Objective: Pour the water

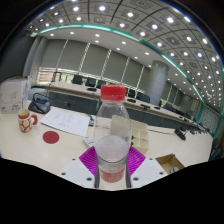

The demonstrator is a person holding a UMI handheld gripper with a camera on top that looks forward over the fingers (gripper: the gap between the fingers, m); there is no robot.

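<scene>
Gripper view. A clear plastic bottle with a red screw cap (113, 135) is held upright between the two fingers of the gripper (112, 165), its long axis vertical and the cap pointing upward. The magenta pads (90, 160) are pressed against both sides of its lower body, so the gripper is closed on it. The bottle is carried above a pale tabletop (70, 150). Beyond the fingers, a white mug with a red pattern (26, 121), a round red coaster (51, 137) and a sheet of white paper (66, 122) are seen on the table.
</scene>
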